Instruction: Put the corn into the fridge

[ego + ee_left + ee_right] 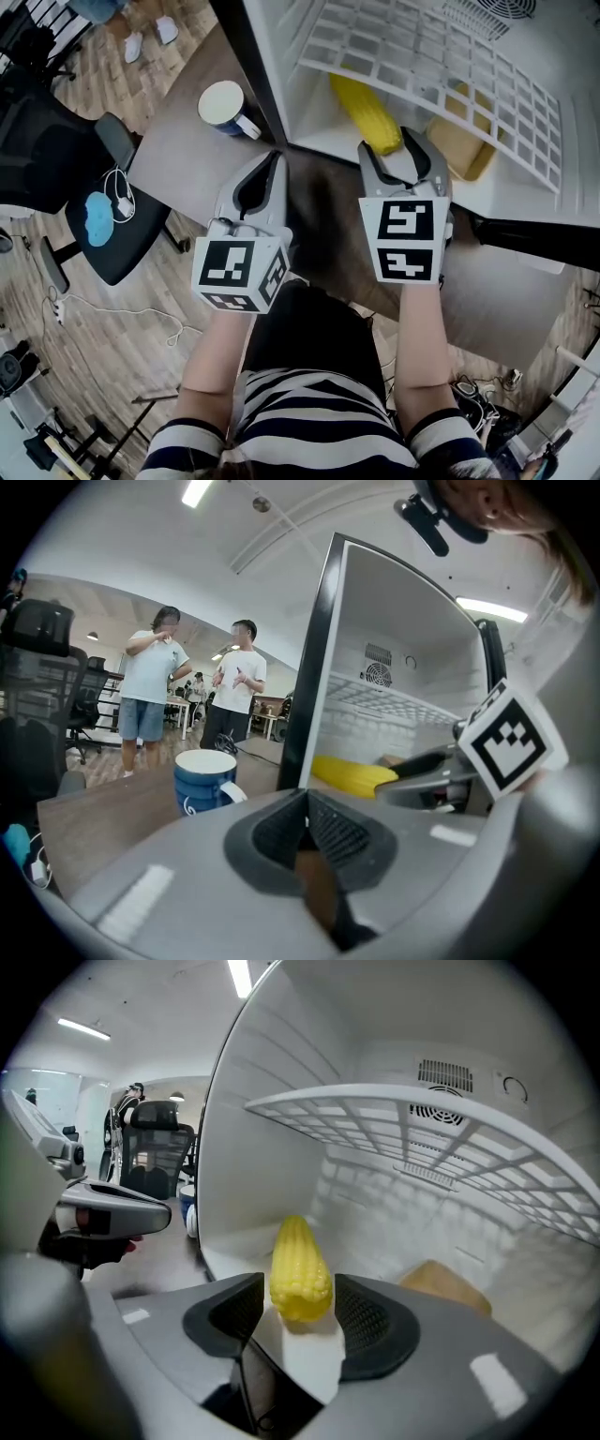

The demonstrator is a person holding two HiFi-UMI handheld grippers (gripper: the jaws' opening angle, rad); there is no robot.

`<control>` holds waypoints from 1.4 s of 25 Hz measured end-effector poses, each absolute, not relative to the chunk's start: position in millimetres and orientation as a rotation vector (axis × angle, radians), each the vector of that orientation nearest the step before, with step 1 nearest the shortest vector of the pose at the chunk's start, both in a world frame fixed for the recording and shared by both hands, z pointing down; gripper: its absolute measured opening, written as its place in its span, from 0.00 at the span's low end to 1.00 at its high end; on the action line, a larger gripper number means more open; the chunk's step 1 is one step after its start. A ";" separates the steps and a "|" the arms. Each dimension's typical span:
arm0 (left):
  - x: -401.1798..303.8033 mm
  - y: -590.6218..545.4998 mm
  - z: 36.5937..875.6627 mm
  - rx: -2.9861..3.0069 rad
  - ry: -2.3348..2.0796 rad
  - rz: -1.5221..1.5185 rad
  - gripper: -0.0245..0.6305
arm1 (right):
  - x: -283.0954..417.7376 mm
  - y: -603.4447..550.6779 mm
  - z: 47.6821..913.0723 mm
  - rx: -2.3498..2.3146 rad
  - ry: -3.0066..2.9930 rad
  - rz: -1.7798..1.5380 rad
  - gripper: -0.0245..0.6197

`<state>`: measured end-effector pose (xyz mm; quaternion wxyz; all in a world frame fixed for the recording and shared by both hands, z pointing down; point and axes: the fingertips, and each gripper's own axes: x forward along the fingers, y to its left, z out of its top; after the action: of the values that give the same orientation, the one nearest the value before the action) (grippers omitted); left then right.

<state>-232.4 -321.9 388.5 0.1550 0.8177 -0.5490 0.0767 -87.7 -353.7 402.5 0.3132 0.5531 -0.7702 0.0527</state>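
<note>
White fridge floor (309,117) holds the corn (368,114) near its front edge, loose between the spread jaws of the right gripper (394,145), so pull that gripper straight back without bumping it, while the left gripper (272,161) rests empty, jaws pressed together.
</note>
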 end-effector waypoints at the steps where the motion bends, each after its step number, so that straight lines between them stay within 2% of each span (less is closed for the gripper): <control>1: -232.6 -320.3 387.7 2.343 -1.572 0.222 0.04 | -86.4 -349.4 400.5 1.468 -2.040 0.145 0.41; 8: -235.8 -308.3 378.7 2.323 -1.578 0.209 0.04 | -72.4 -315.9 387.9 1.526 -2.103 0.224 0.36; 16: -227.3 -287.0 365.9 2.313 -1.574 0.181 0.04 | -47.1 -277.8 382.8 1.582 -2.109 0.295 0.24; 20: -221.9 -275.8 359.1 2.315 -1.571 0.177 0.04 | -35.1 -261.6 377.4 1.614 -2.118 0.329 0.17; 25: -220.4 -262.7 352.6 2.313 -1.586 0.177 0.04 | -23.6 -243.9 373.5 1.648 -2.131 0.366 0.03; 35: -223.4 -244.9 347.5 2.303 -1.608 0.204 0.04 | -13.6 -221.8 369.6 1.661 -2.138 0.357 0.03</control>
<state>-223.4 -244.9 347.5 0.1621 0.8069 -0.5635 0.0716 -13.6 -221.8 369.6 0.2040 0.5953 -0.7666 0.1279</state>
